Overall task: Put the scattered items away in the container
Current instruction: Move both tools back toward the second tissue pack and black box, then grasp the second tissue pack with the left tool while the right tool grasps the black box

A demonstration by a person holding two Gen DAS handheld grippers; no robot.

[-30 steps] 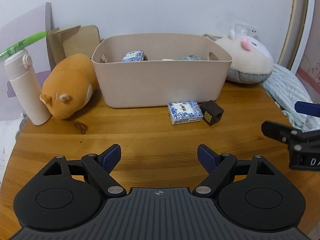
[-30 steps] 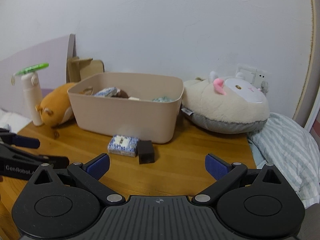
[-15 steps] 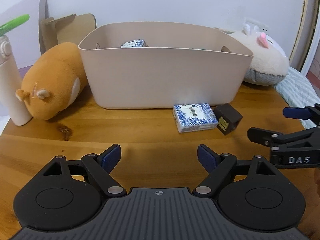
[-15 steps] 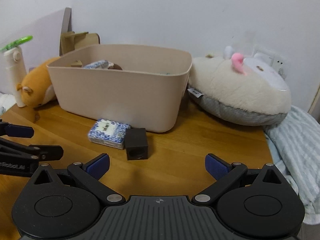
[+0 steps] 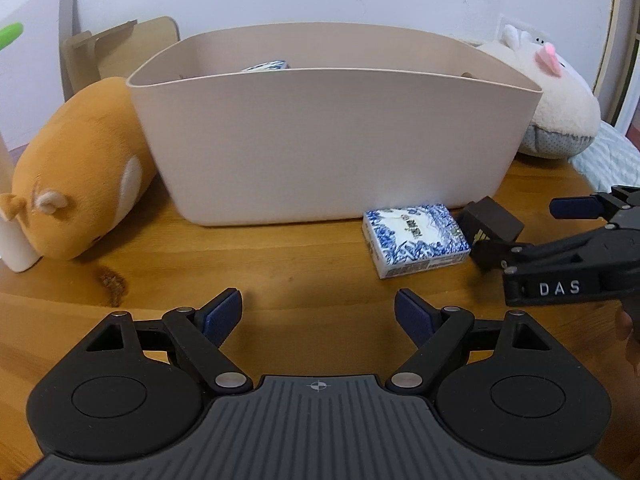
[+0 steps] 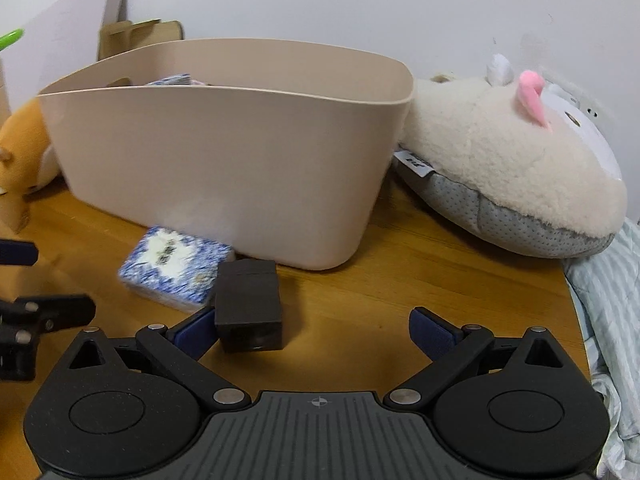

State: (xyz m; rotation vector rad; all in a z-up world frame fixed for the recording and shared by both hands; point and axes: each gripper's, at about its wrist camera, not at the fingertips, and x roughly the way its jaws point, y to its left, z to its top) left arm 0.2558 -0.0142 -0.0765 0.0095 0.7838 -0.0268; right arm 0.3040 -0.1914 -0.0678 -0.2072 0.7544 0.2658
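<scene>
The right claw point(image 6: 310, 330), jaws apart, has the dark box point(image 6: 248, 304) low left of centre, seemingly touching its left pad; centre it before closing. The left claw point(image 5: 318, 314) gapes, empty, below the container point(image 5: 332, 148) on the tabletop point(image 5: 280, 268).

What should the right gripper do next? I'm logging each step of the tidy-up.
Probably shift the right gripper slightly left and forward, then close: its jaws stand open and the dark block sits by its left finger, off-centre, beside the blue-patterned box.
</scene>
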